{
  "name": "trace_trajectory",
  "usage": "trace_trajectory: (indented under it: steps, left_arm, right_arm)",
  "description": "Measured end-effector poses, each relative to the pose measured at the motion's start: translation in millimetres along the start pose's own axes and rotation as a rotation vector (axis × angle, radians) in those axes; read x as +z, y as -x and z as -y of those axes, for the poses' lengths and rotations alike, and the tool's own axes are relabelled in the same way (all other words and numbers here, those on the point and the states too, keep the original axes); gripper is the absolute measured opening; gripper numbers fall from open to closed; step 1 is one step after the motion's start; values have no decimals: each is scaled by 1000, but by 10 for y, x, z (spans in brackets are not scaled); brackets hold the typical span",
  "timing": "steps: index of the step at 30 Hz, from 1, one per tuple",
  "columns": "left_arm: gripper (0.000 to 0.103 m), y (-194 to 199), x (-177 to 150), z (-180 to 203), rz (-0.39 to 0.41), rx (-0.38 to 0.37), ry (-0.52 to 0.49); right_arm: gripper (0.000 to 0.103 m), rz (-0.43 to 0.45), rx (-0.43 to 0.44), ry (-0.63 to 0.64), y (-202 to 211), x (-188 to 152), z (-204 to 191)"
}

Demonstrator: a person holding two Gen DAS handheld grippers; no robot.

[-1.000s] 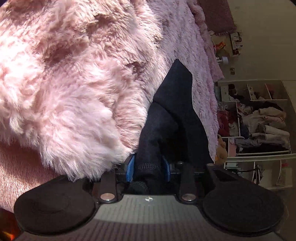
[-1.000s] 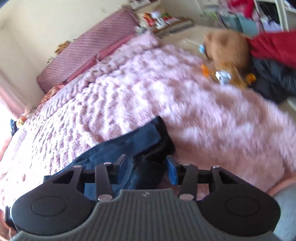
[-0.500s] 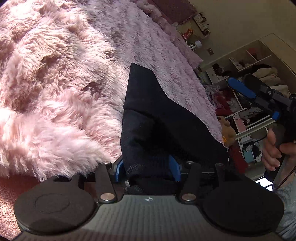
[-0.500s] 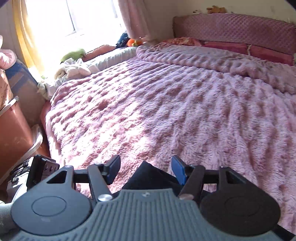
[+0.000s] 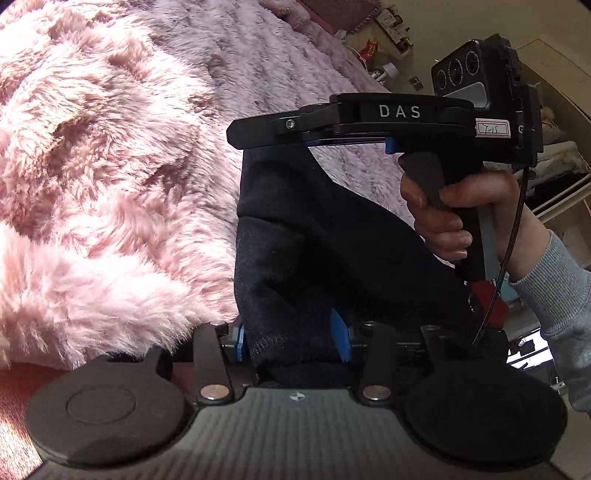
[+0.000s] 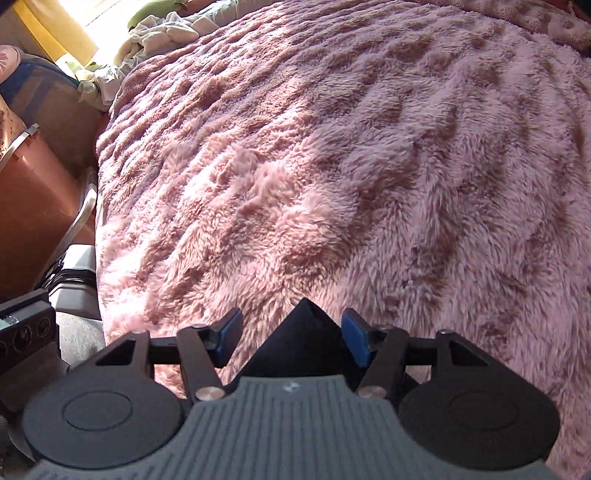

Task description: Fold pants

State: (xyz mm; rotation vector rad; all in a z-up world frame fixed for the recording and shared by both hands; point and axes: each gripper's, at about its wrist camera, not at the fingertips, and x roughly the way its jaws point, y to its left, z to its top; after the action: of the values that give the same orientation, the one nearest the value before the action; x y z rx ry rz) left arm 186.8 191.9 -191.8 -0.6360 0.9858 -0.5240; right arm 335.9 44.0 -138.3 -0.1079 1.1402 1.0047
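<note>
Dark navy pants [image 5: 314,240] lie bunched on a fluffy pink blanket [image 5: 110,166]. My left gripper [image 5: 290,338] holds their hemmed near edge; its jaws are closing and cloth fills the gap between the blue pads. My right gripper [image 5: 240,133], held by a hand [image 5: 443,221], hovers over the pants' raised far corner. In the right wrist view a dark peak of the pants [image 6: 303,332] stands between the closing jaws of the right gripper [image 6: 291,341]. Its left pad [image 6: 229,338] is clear of the cloth, with blanket [image 6: 332,166] showing in the gap.
The bed's edge runs down the left of the right wrist view, beside a brown box [image 6: 33,206] and a light heap of clothes [image 6: 159,33]. Shelves of folded clothes [image 5: 565,158] stand beyond the bed. A grey sleeve [image 5: 554,295] crosses at right.
My right gripper let go of the pants, swung across the bed and came in over their far corner. My left gripper rolled and rose slightly, its jaws wider on a thicker bunch.
</note>
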Motion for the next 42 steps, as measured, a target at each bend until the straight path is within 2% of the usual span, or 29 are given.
trace_trajectory:
  steps: [1, 2, 4, 6, 8, 10, 12, 15, 17, 19, 21, 24, 26, 28, 30, 32, 34, 35, 37, 39, 42]
  left_arm:
    - [47, 8, -7, -1, 0, -1, 0]
    - [45, 7, -18, 6, -2, 3, 4]
    - [42, 11, -32, -30, -10, 0, 26]
    - [32, 8, -63, -102, -30, -20, 79]
    - [18, 16, -107, -204, -56, -57, 166]
    - [16, 66, -198, -262, -65, -67, 221]
    - [15, 135, -274, -249, -65, -57, 219]
    - [17, 212, -352, -325, -92, -89, 276]
    - [27, 260, -364, -378, -124, -97, 288]
    - [29, 375, -369, -409, -106, -104, 290]
    - [33, 512, -364, -401, -83, -98, 270]
    - [44, 781, -345, -286, -5, -30, 194]
    - [50, 993, -334, -130, 115, 52, 117]
    - [55, 1138, -354, 29, 214, 86, 45]
    - [55, 1180, -360, 181, 246, 54, -14]
    - [55, 1098, -343, 349, 229, -39, -34]
    - [55, 929, -348, 493, 192, -130, -28]
    - [55, 691, -379, 628, 164, -174, -29]
    - [55, 447, -429, 732, 106, -231, -39]
    - [55, 162, -396, 809, 38, -236, -69]
    - [55, -199, -332, 793, -22, -160, -73]
  right_arm:
    - [18, -8, -8, -7, -46, 2, 11]
    - [10, -8, -32, 6, -64, -15, 3]
    - [5, 12, -38, 53, -68, -62, -48]
    - [3, 38, -75, 57, -61, -74, -77]
    - [1, 87, -122, 9, -37, -63, -72]
    - [1, 145, -169, -15, -30, -39, -78]
    - [1, 147, -135, -55, -71, -17, -49]
    - [0, 173, -144, -40, -125, 9, -86]
    - [0, 249, -178, -73, -50, 55, -54]
    - [3, 322, -132, -174, 120, 102, 93]
    - [3, 384, -116, -218, 347, 112, 194]
    - [5, 441, -180, -174, 753, 39, 258]
    - [35, 465, -197, -149, 1102, -127, 361]
    - [35, 502, -224, -112, 1422, -355, 453]
    - [35, 496, -252, -54, 1677, -602, 550]
    - [35, 460, -262, 48, 1852, -902, 635]
    - [35, 376, -271, 120, 1924, -1206, 731]
    - [35, 333, -266, 133, 1933, -1310, 772]
    - [35, 230, -226, 146, 1921, -1603, 887]
    - [35, 182, -202, 153, 1883, -1789, 944]
    - [34, 152, -195, 172, 1754, -1984, 985]
